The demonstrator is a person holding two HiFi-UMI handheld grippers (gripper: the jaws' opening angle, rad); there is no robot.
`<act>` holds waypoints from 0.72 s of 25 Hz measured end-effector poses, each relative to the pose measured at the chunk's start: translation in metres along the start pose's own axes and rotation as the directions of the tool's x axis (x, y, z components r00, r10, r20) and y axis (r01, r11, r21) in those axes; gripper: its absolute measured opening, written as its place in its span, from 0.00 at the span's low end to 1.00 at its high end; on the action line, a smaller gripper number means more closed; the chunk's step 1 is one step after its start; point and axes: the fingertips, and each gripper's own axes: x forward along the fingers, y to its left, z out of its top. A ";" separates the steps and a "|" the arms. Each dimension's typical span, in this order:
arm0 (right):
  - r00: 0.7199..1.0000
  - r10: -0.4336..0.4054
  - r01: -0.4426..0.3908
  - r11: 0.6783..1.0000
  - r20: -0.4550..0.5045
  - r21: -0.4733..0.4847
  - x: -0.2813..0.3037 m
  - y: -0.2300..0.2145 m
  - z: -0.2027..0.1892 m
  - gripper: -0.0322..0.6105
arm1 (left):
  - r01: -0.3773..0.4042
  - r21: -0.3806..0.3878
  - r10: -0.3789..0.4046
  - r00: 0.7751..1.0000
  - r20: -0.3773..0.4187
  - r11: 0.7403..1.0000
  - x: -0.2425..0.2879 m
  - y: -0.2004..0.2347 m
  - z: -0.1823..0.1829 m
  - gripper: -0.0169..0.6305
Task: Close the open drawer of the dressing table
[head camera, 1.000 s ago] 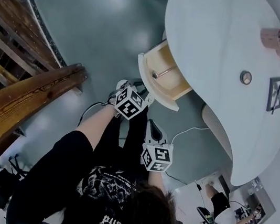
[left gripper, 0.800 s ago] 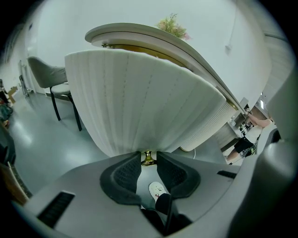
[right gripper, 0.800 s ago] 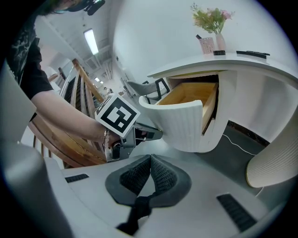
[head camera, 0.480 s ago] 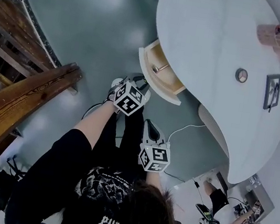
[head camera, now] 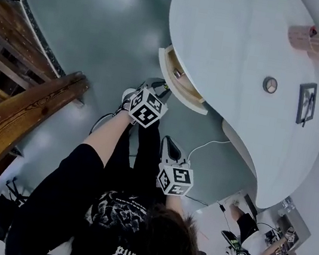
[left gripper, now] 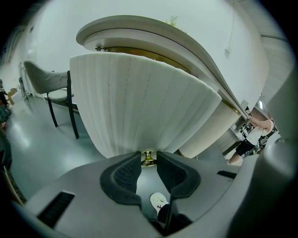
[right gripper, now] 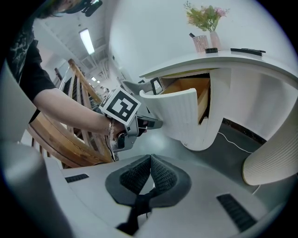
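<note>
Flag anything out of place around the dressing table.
The drawer stands partly out of the dressing table, wooden sides showing, its brass knob between the left gripper's jaws. Nothing spilled or damaged that I can see.

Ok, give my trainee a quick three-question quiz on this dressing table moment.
1. True or false: the drawer is fully shut.
2. What sits between the left tongs? A) a cable B) the brass knob C) a cup
3. Fill in: the right tongs are closed and ___.
Key: 1 false, it is partly open; 2 B; 3 empty.
</note>
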 end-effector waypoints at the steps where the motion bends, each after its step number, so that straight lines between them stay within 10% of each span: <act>1: 1.000 -0.002 0.002 1.000 -0.001 0.004 0.000 -0.001 -0.001 0.09 | 0.002 0.002 -0.002 1.000 0.002 1.000 0.000 0.000 0.000 0.21; 18: 1.000 0.001 0.000 0.999 -0.023 0.034 0.003 -0.024 0.013 0.09 | -0.021 -0.023 0.021 0.999 0.026 1.000 0.017 0.004 0.028 0.21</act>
